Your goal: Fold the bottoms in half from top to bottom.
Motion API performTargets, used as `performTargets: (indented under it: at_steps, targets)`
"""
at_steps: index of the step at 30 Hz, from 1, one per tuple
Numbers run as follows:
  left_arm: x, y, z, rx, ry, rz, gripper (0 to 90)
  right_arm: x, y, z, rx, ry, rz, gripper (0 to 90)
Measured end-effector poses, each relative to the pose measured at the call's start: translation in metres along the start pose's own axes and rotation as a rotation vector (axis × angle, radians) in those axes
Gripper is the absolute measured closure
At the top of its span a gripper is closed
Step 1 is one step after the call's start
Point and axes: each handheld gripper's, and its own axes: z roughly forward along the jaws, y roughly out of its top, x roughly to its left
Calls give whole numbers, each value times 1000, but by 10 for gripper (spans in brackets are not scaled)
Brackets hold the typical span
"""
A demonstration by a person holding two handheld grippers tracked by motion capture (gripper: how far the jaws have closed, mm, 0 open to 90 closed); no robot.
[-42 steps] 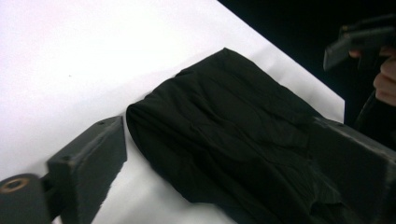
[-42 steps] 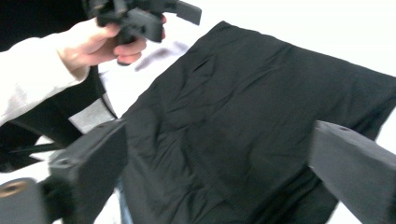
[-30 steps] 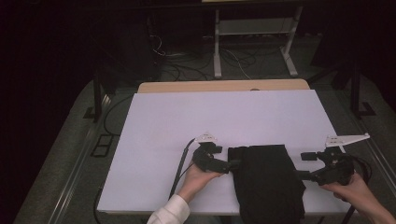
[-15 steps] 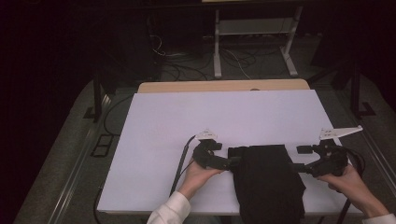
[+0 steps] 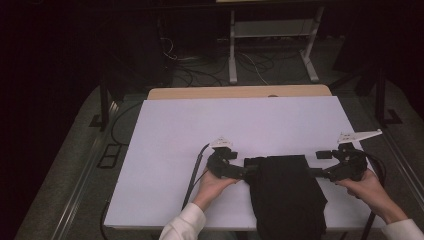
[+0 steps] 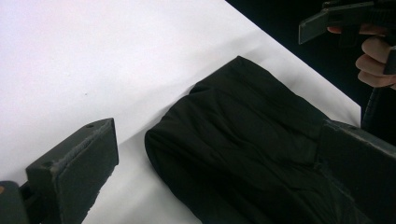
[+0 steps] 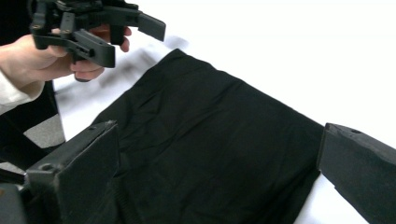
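A folded black cloth [image 5: 285, 195] lies at the front of the white table [image 5: 240, 125], its near end hanging over the front edge. My left gripper [image 5: 248, 170] points right at the cloth's far left corner. In the left gripper view it [image 6: 217, 135] stands open, jaws wide apart, with the cloth's [image 6: 252, 116] rounded corner between them. My right gripper [image 5: 314, 173] points left at the cloth's right edge. It is also open [image 7: 219, 133], and the cloth [image 7: 210, 116] spreads between its jaws. Each gripper view shows the other gripper farther off: the right gripper [image 6: 336, 18] and the left gripper [image 7: 93, 28].
A wooden board [image 5: 240, 92] edges the table's far side. Beyond it are a white metal frame [image 5: 272, 35] and cables on a dark floor. A black cable [image 5: 192, 180] trails from the left gripper across the table's front left.
The right gripper has moved left and a little away from the person, closing in on the cloth's right edge. The left gripper has barely shifted. The cloth lies as before.
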Motion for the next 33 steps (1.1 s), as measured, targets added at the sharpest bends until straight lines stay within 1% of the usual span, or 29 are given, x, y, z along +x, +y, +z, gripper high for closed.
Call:
performTargets:
  at_steps: [3, 7, 11, 14, 22, 25, 28, 31, 33]
  targets:
    - [2, 1, 3, 0, 7, -3, 0, -6, 1, 3, 4, -10, 4, 0]
    - [6, 3, 9, 14, 18, -3, 0, -12, 2, 7, 9, -22, 6, 0]
    - [11, 2, 14, 16, 23, -22, 0, -17, 3, 11, 17, -30, 9, 0]
    - [15, 0, 18, 23, 27, -38, 0, -21, 3, 15, 26, -47, 6, 0]
    - [21, 0, 23, 32, 25, -64, 0, -37, 3, 24, 51, -80, 23, 0]
    - [23, 1, 28, 54, 11, -73, 6, -44, 2, 28, 69, -95, 32, 0]
    - [23, 2, 31, 60, -6, -78, 57, -50, 0, 32, 81, -100, 45, 12]
    - [23, 2, 33, 51, -20, -88, 134, -56, -1, 33, 83, -91, 53, 71]
    - [24, 1, 35, 50, -30, -98, 154, -59, -1, 34, 82, -83, 53, 113]
